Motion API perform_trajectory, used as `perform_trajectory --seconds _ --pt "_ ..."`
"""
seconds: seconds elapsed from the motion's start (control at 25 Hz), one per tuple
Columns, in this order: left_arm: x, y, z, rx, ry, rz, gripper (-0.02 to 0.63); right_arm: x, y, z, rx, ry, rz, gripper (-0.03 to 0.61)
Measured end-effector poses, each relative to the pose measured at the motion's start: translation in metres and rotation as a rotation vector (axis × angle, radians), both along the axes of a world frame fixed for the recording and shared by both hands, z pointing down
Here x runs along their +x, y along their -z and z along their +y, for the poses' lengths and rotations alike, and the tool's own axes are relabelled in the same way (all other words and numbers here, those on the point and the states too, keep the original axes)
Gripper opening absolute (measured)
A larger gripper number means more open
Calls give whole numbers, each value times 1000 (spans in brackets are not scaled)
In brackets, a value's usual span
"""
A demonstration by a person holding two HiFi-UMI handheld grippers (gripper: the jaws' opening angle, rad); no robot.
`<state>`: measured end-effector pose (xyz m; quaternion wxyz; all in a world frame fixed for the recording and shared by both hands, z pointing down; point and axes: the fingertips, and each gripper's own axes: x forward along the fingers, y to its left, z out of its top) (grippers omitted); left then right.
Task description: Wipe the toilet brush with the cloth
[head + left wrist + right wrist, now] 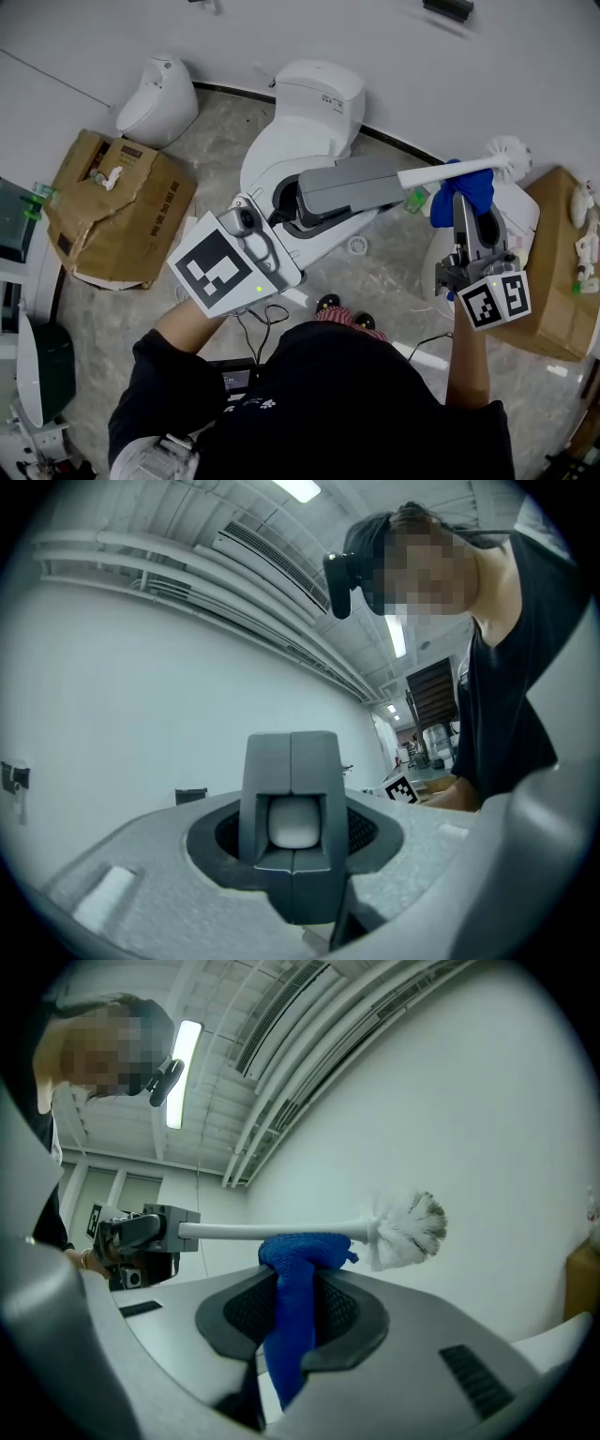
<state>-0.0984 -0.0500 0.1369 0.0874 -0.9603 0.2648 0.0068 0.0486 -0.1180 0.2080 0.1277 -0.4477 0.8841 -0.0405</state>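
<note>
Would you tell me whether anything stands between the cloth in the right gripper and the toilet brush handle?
Nothing visible does: the blue cloth in the right gripper lies directly against the toilet brush handle, just short of the bristles.

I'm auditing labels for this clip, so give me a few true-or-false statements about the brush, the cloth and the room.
1. The left hand-held gripper is shut on the toilet brush at its far end from the bristles. True.
2. The right hand-held gripper holds a red cloth. False: the cloth is blue.
3. The cloth rests on the bristles. False: it touches the handle, beside the bristle head.
4. A white toilet shows in the head view. True.
</note>
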Motion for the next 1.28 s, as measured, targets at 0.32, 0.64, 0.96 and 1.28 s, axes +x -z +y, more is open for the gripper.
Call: perform_trajectory --seconds 0.32,0.64,0.96,1.28 --pt "-11 -12 -15 -8 71 -14 170 -3 -1 2 16 12 21 77" --pt "-14 -22 -18 -24 83 -49 170 -4 2 10 28 35 43 77" --pt "-17 -28 -22 -46 111 -52 170 -4 5 15 39 44 41 77" --pt "-16 -29 -22 -42 109 -56 170 -8 8 20 49 55 43 77"
